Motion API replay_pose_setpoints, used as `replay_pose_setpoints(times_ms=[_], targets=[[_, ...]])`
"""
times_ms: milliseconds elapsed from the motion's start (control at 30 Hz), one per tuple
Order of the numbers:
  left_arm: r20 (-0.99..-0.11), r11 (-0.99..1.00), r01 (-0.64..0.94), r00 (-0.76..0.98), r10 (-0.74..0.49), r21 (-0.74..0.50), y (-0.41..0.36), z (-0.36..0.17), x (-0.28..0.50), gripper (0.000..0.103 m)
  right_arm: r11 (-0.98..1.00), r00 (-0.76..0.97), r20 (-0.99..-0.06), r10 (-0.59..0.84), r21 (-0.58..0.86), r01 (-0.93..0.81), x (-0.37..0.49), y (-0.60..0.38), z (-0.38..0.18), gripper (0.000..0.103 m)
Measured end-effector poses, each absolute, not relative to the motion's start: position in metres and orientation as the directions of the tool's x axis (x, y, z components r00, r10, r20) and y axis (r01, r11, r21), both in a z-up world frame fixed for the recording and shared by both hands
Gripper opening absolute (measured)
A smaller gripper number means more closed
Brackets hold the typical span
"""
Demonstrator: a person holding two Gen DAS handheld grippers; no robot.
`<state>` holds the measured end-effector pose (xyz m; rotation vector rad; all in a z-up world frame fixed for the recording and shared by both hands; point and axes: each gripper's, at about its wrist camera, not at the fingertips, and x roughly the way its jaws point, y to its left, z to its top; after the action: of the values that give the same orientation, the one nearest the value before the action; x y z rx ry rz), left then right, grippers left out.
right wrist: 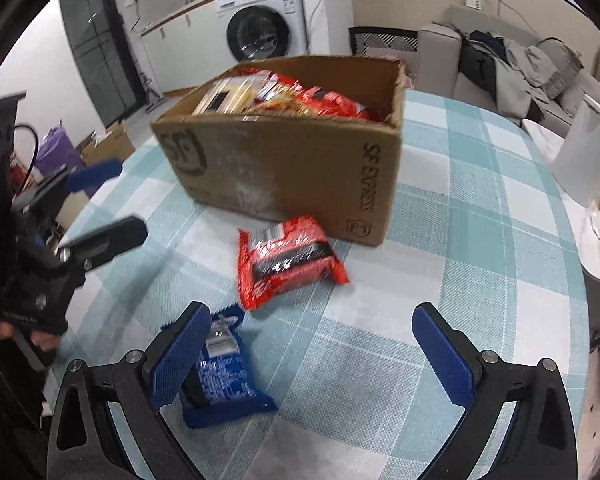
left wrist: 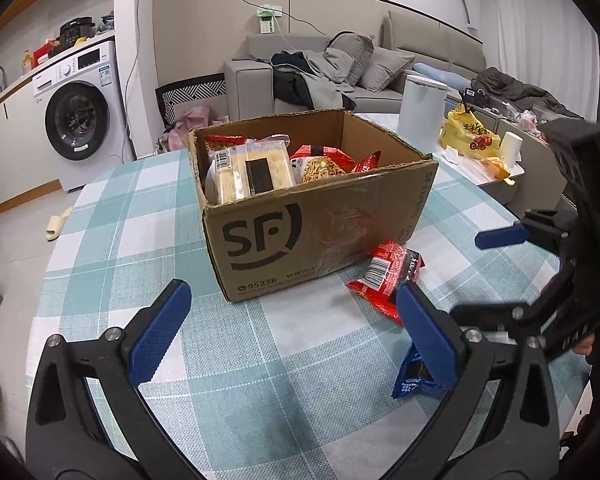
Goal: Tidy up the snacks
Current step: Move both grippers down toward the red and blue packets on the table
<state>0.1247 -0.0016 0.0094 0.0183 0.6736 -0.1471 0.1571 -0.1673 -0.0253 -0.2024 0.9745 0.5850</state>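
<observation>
An open cardboard SF box stands on the checked table and holds several snack packs. It also shows in the right wrist view. A red snack pack lies on the cloth by the box's near right corner. A blue snack pack lies nearer, partly hidden behind my right gripper's left finger; in the left wrist view the blue pack peeks out behind my left gripper's right finger. My left gripper is open and empty. My right gripper is open and empty above the cloth.
The round table's checked cloth ends at edges left and right. A white cylinder bin stands past the box. A low table with a yellow bag is at the right. A washing machine and sofa stand behind.
</observation>
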Motion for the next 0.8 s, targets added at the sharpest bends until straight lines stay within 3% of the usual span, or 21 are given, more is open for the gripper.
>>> replay_pose_setpoints(times_ms=[800], targets=[[-0.641,0.990,0.132,0.756,-0.130,-0.046,0.004,0.001,0.133,0.102,0.722,0.317,-0.881,0.350,0.038,-0.691,0.134,-0.134,-0.063,0.103]])
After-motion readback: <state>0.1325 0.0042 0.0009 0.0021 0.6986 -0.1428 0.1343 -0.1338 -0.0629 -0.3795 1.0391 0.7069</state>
